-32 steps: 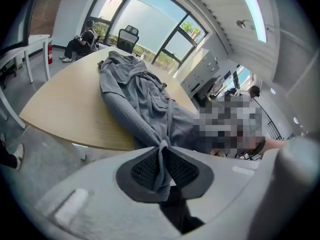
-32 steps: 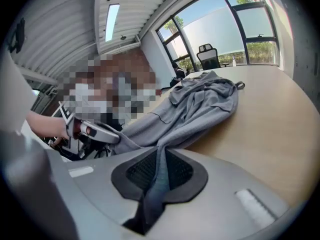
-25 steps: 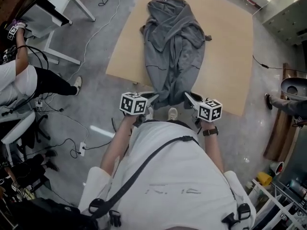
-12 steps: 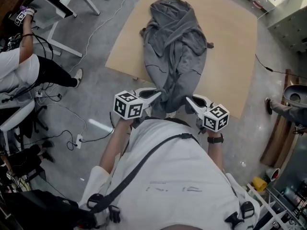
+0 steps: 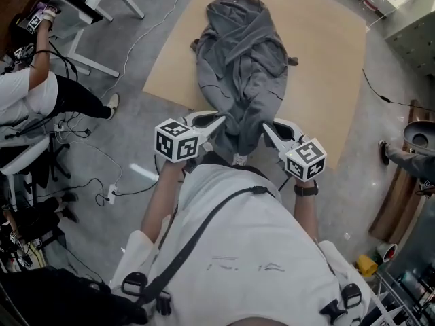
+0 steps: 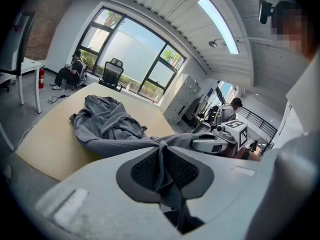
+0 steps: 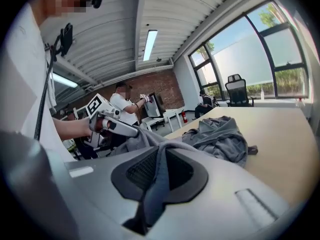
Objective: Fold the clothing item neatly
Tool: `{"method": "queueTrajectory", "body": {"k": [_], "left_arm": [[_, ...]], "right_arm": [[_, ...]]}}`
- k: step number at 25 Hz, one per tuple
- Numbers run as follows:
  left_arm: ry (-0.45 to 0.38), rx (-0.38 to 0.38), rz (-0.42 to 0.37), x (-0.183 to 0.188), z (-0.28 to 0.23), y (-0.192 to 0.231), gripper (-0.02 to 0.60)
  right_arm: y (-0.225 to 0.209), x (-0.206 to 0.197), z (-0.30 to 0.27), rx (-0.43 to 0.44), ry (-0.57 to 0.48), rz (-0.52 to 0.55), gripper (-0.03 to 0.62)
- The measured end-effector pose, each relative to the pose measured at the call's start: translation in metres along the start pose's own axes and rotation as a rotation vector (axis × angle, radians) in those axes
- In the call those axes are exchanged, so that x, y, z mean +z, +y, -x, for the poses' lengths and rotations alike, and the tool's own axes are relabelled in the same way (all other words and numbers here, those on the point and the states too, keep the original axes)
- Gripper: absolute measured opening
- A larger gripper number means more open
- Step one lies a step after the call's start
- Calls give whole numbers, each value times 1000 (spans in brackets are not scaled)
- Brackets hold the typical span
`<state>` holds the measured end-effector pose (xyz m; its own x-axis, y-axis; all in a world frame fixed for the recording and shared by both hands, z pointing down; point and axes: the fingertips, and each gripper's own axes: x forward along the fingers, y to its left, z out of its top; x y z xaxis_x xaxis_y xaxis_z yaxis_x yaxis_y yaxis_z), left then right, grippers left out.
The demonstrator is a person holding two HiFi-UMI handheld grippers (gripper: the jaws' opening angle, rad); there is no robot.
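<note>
One grey garment (image 5: pixel 243 54) on one table (image 5: pixel 321 63); left claw (image 5: pixel 220 120), right claw (image 5: pixel 266 127) both clamped on its hem.

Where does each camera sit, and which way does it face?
Head view: on the person's head, facing steeply down at the grey garment on the table; torso, forearms show.
Left gripper view: on the left hand-held gripper, facing the windows along jaws pinching the garment.
Right gripper view: on the right hand-held gripper, facing the brick wall, jaws likewise pinching.
Shared: each gripper view shows the other gripper.
</note>
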<state>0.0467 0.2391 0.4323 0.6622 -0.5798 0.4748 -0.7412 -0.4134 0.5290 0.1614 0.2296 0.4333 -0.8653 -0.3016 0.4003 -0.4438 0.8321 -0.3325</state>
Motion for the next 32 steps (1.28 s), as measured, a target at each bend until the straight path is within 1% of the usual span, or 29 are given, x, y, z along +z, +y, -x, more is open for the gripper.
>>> {"method": "queueTrajectory", "body": {"k": [3, 6, 7, 9, 12, 14, 17, 20, 23, 26, 29, 30, 31, 32], "left_arm": [[-27, 35, -23, 22, -8, 5, 44], [-85, 52, -17, 47, -9, 11, 44], [-110, 57, -11, 56, -9, 15, 44], [-169, 70, 8, 78, -8, 27, 44], [-290, 94, 76, 116, -2, 62, 44], [-358, 106, 124, 143, 0, 92, 43], [-417, 128, 146, 192, -8, 139, 44], [-461, 136, 139, 252, -29, 182, 44], [-477, 143, 123, 304, -56, 225, 44], [-468, 164, 131, 339, -87, 277, 44], [-441, 192, 184, 356, -123, 335, 46], [-428, 214, 195, 359, -134, 356, 46], [-410, 249, 200, 359, -146, 378, 48], [-380, 297, 200, 356, -157, 404, 53]], "right_arm": [[-12, 22, -12, 1, -20, 71, 29], [-23, 42, -18, -25, -54, 126, 29], [-29, 49, -19, -37, -71, 129, 29], [-46, 66, -20, -61, -118, 98, 29], [-83, 95, -25, -102, -197, 26, 29], [-110, 116, -30, -143, -229, 16, 29], [-159, 153, -44, -232, -246, 50, 37], [-217, 192, -70, -293, -244, 59, 38], [-271, 224, -110, -320, -217, 77, 38], [-321, 246, -160, -320, -175, 85, 38], [-376, 255, -210, -332, -108, 64, 38], [-395, 255, -226, -345, -83, 49, 38], [-416, 251, -243, -361, -54, 31, 40], [-437, 245, -259, -382, -17, 12, 54]]}}
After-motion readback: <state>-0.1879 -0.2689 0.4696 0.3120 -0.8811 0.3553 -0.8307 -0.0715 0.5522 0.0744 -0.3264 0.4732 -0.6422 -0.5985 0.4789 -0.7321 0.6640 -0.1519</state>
